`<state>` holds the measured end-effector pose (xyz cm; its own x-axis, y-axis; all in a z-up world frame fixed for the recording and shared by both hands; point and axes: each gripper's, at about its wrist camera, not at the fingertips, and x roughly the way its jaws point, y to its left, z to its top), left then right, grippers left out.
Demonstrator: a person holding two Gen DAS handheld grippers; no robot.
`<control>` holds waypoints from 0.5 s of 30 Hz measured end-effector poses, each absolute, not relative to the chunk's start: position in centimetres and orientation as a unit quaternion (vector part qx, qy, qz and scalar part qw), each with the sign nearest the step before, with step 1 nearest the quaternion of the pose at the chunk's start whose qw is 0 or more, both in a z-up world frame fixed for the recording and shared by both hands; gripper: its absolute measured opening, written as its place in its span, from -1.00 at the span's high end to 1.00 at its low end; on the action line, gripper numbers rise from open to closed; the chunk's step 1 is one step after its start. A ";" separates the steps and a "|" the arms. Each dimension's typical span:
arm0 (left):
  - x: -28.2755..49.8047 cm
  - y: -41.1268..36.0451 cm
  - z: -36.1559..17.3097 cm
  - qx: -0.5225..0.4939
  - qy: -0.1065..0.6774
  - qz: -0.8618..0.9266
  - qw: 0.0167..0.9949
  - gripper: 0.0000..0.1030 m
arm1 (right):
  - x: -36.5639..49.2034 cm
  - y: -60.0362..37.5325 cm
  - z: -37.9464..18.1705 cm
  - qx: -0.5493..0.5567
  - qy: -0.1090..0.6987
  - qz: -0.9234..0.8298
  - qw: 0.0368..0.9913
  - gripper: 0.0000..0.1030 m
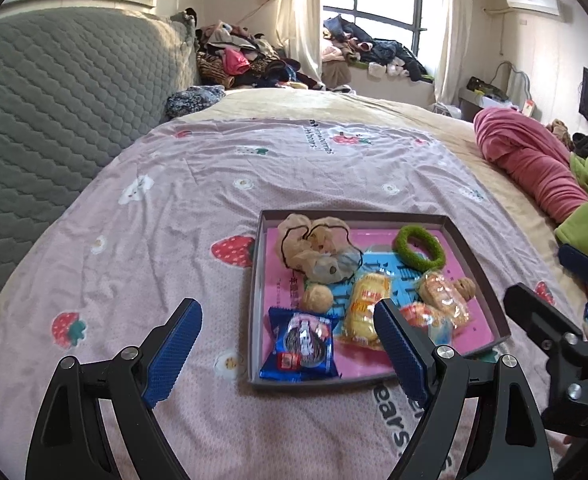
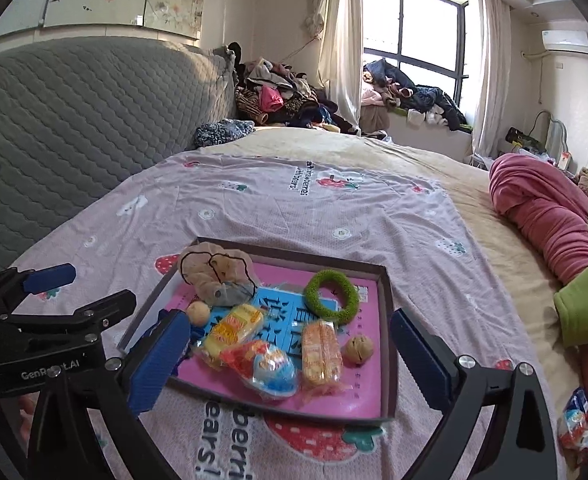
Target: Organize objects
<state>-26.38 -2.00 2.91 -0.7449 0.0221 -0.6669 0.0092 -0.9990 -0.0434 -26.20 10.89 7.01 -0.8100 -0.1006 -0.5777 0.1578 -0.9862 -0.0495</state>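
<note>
A shallow grey tray (image 1: 255, 280) (image 2: 313, 257) with a pink liner lies on the strawberry-print bed cover. In it are a beige scrunchie (image 1: 313, 248) (image 2: 214, 276), a green hair tie (image 1: 419, 248) (image 2: 331, 296), a blue cookie packet (image 1: 301, 344), a yellow snack packet (image 1: 363, 312) (image 2: 234, 326), orange snack packets (image 1: 441, 300) (image 2: 321, 352) and two small brown balls (image 1: 317, 298) (image 2: 358, 349). My left gripper (image 1: 290, 344) hovers open above the tray's near left corner. Above the tray's near edge, my right gripper (image 2: 290, 360) is also open. Neither holds anything.
Each view shows the other gripper (image 1: 561, 284) (image 2: 78, 292) close alongside. More snack packets (image 2: 581, 424) lie at the lower right. A rolled pink blanket (image 2: 549, 216) and a green garment (image 2: 585, 304) lie to the right, and a grey quilted headboard (image 1: 54, 112) stands on the left.
</note>
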 end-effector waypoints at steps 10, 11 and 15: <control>-21.8 -2.0 2.1 -0.383 -0.021 0.924 -0.011 -0.72 | -22.5 12.3 7.8 0.314 0.028 -0.947 0.069 -0.97; -21.5 -1.9 2.0 -0.385 -0.021 0.923 -0.012 -0.72 | -22.1 12.4 8.0 0.314 0.029 -0.947 0.067 -0.98; -20.2 -1.9 2.3 -0.381 -0.013 0.924 -0.019 -0.72 | -20.6 13.0 8.6 0.312 0.032 -0.947 0.062 -0.98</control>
